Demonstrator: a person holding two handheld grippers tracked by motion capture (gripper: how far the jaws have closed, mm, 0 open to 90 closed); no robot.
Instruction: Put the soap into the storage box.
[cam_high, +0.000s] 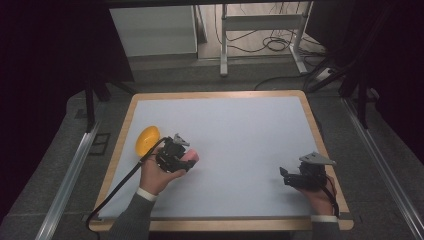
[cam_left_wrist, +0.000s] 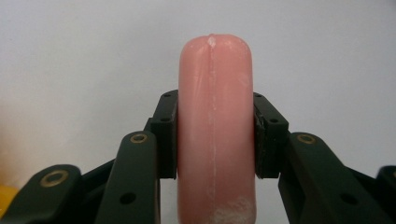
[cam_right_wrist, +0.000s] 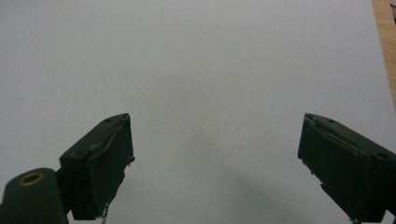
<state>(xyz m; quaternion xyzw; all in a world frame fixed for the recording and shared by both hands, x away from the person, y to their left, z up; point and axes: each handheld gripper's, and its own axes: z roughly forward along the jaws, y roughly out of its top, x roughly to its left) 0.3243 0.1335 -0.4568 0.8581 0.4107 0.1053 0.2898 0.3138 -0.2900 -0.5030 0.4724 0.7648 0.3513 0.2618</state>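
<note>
A pink rounded sausage-like object (cam_left_wrist: 215, 126) stands between the jaws of my left gripper (cam_left_wrist: 215, 140), and both pads press on its sides. In the high view the same pink object (cam_high: 191, 157) pokes out to the right of my left gripper (cam_high: 186, 161), held just above the white mat at the left. A yellow oval object (cam_high: 147, 140) lies on the mat just left of that gripper. My right gripper (cam_high: 283, 175) hovers low near the mat's right front corner, pointing left. Its jaws stand wide apart over bare mat, right gripper (cam_right_wrist: 215, 163) holding nothing.
The white mat (cam_high: 235, 135) covers a wooden-edged table (cam_high: 125, 125). A black cable (cam_high: 120, 185) trails from the left gripper toward the front left corner. Metal rails (cam_high: 70, 175) run along both sides of the table, and desk legs with cables stand beyond the far edge.
</note>
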